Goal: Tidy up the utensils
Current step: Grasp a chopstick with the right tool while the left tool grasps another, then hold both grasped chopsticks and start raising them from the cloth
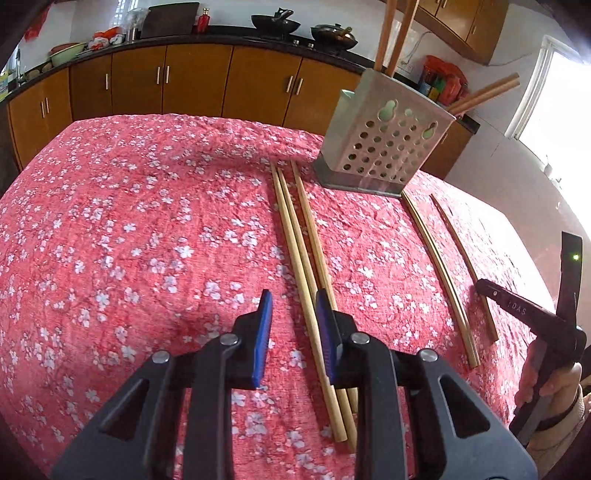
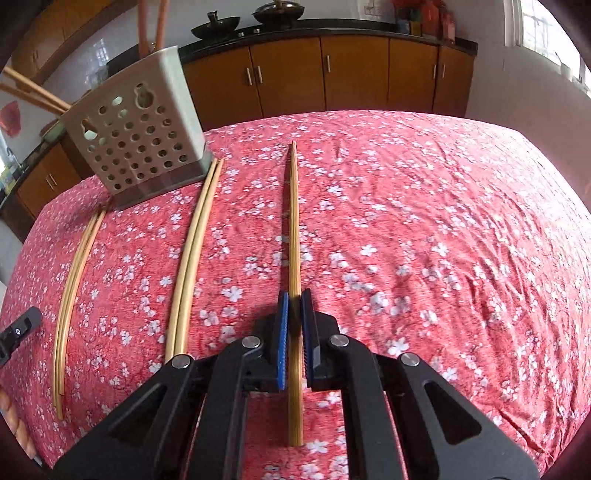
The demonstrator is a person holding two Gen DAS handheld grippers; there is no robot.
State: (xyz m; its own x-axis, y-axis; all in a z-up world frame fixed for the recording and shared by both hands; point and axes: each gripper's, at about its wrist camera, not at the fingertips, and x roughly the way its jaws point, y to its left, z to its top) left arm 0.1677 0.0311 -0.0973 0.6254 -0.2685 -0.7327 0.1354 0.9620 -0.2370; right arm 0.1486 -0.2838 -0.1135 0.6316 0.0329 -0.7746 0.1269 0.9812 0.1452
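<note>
A perforated metal utensil holder [image 1: 384, 142] stands on the red floral cloth, with brown chopsticks [image 1: 391, 33] sticking out of it; it also shows in the right wrist view [image 2: 136, 136]. Three pale chopsticks [image 1: 306, 266] lie in front of my left gripper [image 1: 293, 314], which is open above them with nothing between its blue pads. My right gripper [image 2: 294, 310] is shut on a darker bamboo chopstick [image 2: 294, 229] that lies along the cloth. Two more pale chopsticks [image 2: 192, 251] lie between the groups.
The table is covered by the red floral cloth [image 1: 129, 229]. Wooden cabinets [image 1: 192, 81] and a dark counter with woks [image 1: 275, 22] run along the back. A bright window [image 1: 554, 92] is on the right. The right gripper's body [image 1: 535, 317] shows in the left view.
</note>
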